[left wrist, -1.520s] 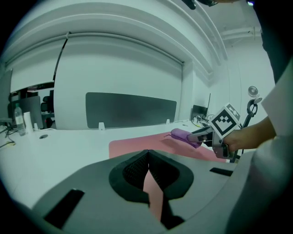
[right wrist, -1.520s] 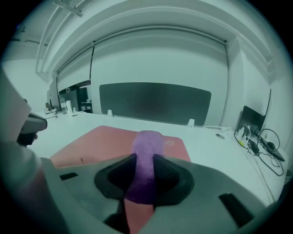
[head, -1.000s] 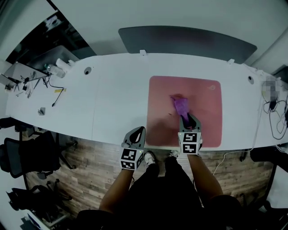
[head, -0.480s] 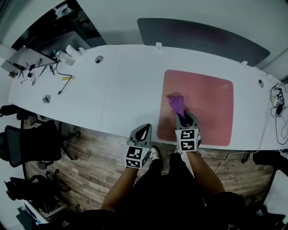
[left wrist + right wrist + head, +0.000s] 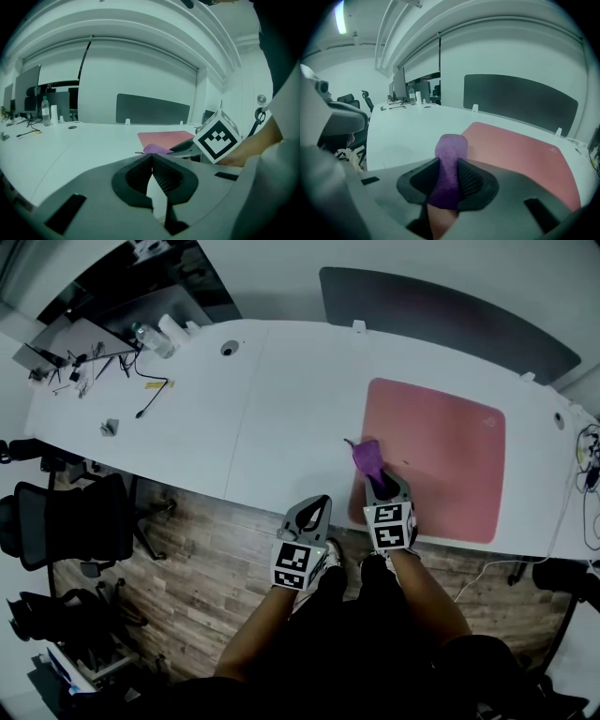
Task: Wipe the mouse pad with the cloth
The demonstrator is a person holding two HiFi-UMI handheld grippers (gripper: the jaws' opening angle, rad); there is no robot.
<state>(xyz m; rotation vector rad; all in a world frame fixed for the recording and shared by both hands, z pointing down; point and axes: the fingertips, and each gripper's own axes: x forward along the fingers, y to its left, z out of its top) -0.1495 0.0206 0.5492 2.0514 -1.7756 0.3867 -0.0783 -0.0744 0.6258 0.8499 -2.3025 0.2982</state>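
Since the earlier frame, cloth and right claw have travelled from the middle of the mouse pad to its left edge. The purple cloth now straddles that edge, partly on the white tabletop. Right claw: clamped on the cloth. Left claw: closed on nothing, held off the tabletop's near edge. Step in hand: a wiping stroke, probably at its end. The next move calls for a return sweep rightward across the pad. Count: one cloth, one pad, two claws.

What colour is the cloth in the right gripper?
Purple; the cloth shows best in the right gripper view.
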